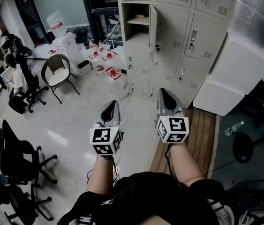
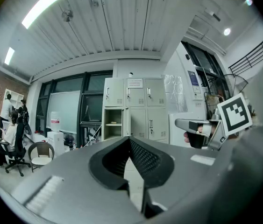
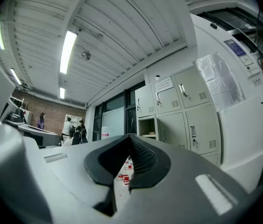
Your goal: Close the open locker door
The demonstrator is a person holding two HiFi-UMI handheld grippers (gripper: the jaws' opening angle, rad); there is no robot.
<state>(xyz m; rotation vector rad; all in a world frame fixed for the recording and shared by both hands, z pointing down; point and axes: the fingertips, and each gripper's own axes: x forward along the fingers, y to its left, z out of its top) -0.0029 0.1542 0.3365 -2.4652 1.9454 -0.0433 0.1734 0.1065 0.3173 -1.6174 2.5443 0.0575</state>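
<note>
The beige locker bank (image 1: pixel 183 36) stands ahead across the floor. One upper-left compartment (image 1: pixel 136 21) is open, with a shelf inside, and its door (image 1: pixel 153 27) swings out to the right. My left gripper (image 1: pixel 111 108) and right gripper (image 1: pixel 166 95) are held side by side, well short of the lockers, both shut with nothing between the jaws. The left gripper view looks over its jaws (image 2: pixel 130 139) at the open compartment (image 2: pixel 113 123), with the right gripper (image 2: pixel 180 123) at the right. The right gripper view shows its shut jaws (image 3: pixel 129 137) and the open compartment (image 3: pixel 146 127).
A wicker chair (image 1: pixel 56 72), a water dispenser (image 1: pixel 65 45) and several red-and-white items (image 1: pixel 107 63) on the floor lie left of the lockers. A big white cabinet (image 1: pixel 237 69) stands to their right, above a wooden platform (image 1: pixel 202 130). Office chairs (image 1: pixel 19 158) and seated people (image 1: pixel 17 78) are far left.
</note>
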